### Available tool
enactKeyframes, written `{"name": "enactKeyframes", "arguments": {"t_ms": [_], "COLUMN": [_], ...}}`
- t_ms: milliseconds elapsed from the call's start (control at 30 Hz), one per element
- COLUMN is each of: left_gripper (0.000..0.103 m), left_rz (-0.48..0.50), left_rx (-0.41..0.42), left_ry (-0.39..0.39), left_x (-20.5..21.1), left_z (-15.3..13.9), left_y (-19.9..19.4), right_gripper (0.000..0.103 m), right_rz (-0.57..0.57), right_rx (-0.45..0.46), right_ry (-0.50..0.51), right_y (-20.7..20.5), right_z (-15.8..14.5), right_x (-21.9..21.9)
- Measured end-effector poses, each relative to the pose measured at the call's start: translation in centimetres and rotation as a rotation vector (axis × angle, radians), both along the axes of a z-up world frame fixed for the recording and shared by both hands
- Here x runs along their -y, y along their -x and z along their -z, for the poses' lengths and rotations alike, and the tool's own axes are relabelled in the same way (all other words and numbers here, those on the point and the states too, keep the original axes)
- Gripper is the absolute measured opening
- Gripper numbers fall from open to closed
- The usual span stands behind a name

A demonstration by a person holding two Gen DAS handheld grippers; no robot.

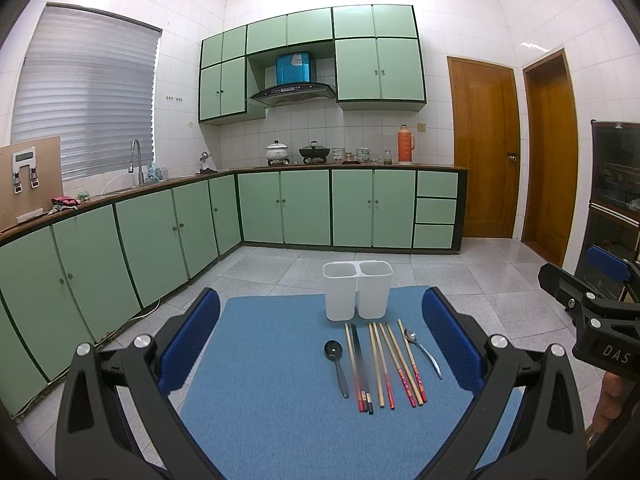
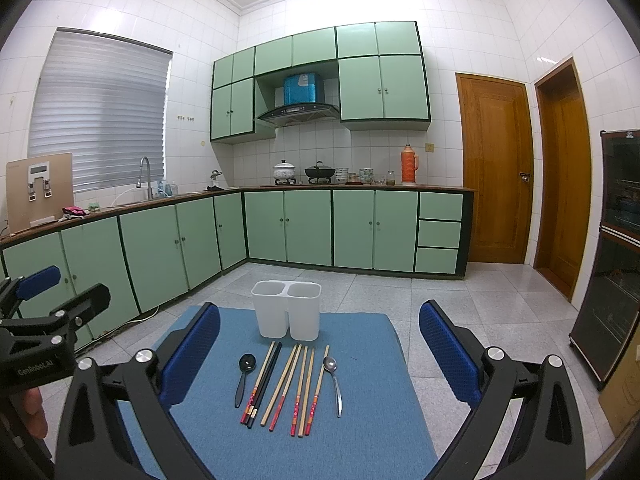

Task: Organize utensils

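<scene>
A white two-compartment holder (image 1: 357, 289) (image 2: 286, 310) stands empty at the far edge of a blue mat (image 1: 264, 360) (image 2: 360, 380). In front of it lie a black spoon (image 1: 336, 360) (image 2: 244, 376), several chopsticks (image 1: 384, 364) (image 2: 286, 388) side by side, and a metal spoon (image 1: 424, 350) (image 2: 334, 380). My left gripper (image 1: 320, 336) hovers open over the near part of the mat, nothing between its blue pads. My right gripper (image 2: 320, 344) is likewise open and empty, held to the right of the left one.
The mat covers a small table over a tiled floor (image 1: 280, 264). Green cabinets (image 1: 160, 236) run along the left and back walls, with a sink, pots and a thermos on the counter. Wooden doors (image 1: 484, 148) and a dark cabinet (image 1: 612, 184) stand at the right.
</scene>
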State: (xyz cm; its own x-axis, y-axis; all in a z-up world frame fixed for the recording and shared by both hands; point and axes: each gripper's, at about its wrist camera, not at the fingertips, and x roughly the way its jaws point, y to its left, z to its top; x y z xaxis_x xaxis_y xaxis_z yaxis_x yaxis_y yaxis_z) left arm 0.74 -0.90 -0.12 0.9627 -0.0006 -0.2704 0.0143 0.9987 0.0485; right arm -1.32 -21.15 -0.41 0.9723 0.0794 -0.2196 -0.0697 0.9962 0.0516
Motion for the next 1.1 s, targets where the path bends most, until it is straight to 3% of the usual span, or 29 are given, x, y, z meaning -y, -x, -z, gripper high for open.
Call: {"name": "enactKeyframes", "arguments": {"t_ms": [1100], "left_gripper": [0.098], "left_rz": [0.002], "left_rx": [0.002], "left_ry": [0.004], "left_x": [-0.69], "left_z": [-0.10], "left_y": [0.45], "right_gripper": [0.097], "right_rz": [0.000], "right_rx": [-0.002], "right_ry": [-0.001], "right_y": [-0.01], "right_z": [-0.26], "right_x": [0.36]}}
